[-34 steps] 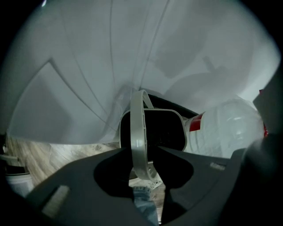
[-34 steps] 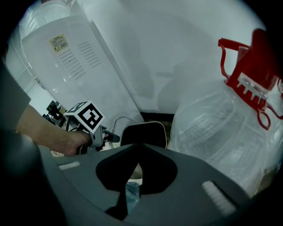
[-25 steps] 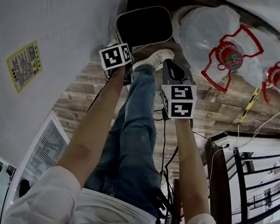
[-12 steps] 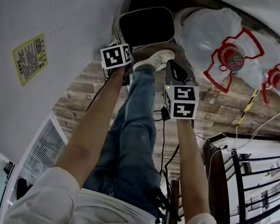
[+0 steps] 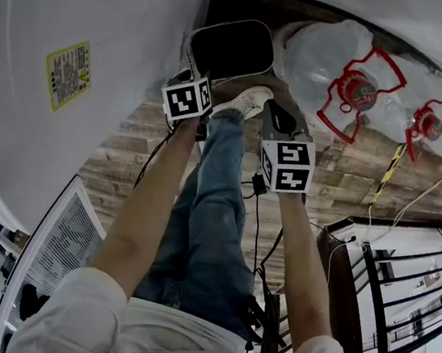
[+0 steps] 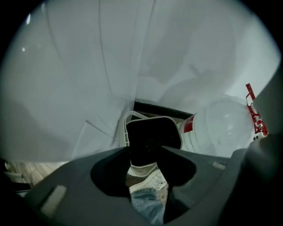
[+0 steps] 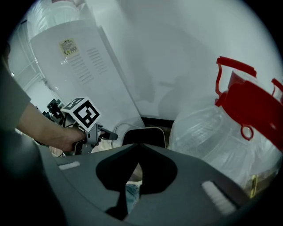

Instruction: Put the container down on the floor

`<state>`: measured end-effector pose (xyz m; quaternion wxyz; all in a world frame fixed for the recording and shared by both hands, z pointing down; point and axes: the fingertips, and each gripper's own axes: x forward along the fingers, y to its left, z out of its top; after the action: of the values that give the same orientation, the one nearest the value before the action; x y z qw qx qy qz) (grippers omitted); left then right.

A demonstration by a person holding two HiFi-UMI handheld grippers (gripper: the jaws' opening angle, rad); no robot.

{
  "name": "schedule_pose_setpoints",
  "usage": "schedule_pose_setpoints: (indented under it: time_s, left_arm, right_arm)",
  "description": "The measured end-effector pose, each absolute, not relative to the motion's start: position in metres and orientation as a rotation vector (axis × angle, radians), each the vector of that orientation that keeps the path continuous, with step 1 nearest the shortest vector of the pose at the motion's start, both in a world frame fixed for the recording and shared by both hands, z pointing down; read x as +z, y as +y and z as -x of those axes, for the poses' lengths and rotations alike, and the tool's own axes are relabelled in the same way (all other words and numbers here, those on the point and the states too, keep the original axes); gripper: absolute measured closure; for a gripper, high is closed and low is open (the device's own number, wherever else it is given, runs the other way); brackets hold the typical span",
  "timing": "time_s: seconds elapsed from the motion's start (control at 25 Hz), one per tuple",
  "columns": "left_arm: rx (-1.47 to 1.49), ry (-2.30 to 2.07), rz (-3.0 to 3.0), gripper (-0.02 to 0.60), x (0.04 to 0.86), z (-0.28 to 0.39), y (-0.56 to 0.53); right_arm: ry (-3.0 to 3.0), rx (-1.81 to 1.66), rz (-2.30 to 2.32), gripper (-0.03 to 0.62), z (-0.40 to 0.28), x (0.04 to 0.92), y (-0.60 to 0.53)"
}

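The container point(image 5: 226, 24) is a white bin with a black inside. It stands on the wooden floor against the wall, just beyond the person's white shoe point(image 5: 244, 99). In the left gripper view, the container point(image 6: 146, 118) lies straight ahead. The left gripper point(image 6: 146, 152) is open with nothing between its jaws, only the shoe showing through the gap. In the right gripper view, the left gripper point(image 7: 110, 136) is held close to the left rim of the container point(image 7: 143, 128). My right gripper point(image 7: 137, 148) is shut and empty, short of the container's near side.
Large clear water jugs point(image 5: 328, 56) with red caps and handles lie right of the container. A tall white appliance point(image 5: 73, 69) with a yellow label stands at its left. Cables run over the floor, and dark furniture point(image 5: 346, 271) with railings is at the right.
The head view has shifted slightly. Both grippers stay in nearly the same places by the container, and their jaws have not changed.
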<state>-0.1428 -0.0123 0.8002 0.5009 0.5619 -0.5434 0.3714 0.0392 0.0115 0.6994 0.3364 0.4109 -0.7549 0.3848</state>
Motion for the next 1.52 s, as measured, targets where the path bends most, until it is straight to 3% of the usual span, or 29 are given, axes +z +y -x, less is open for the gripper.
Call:
schedule_pose_setpoints:
  time_s: [0.32, 0.6, 1.52]
  left_arm:
    - [0.833, -1.397, -1.529, 0.458, 0.744, 0.138, -0.032]
    - [0.764, -1.391, -1.597, 0.580, 0.701, 0.123, -0.040]
    - [0.655, -1.238, -1.901, 0.581, 0.512, 0.087, -0.035]
  right_arm:
    - [-1.994, 1.011, -1.085, 0.563, -0.042, 0.682, 0.023]
    - [-2.029, 1.032, -1.102, 0.563, -0.045, 0.648, 0.028]
    - [-2.206, 0.932, -1.380, 0.563, -0.049, 0.467, 0.003]
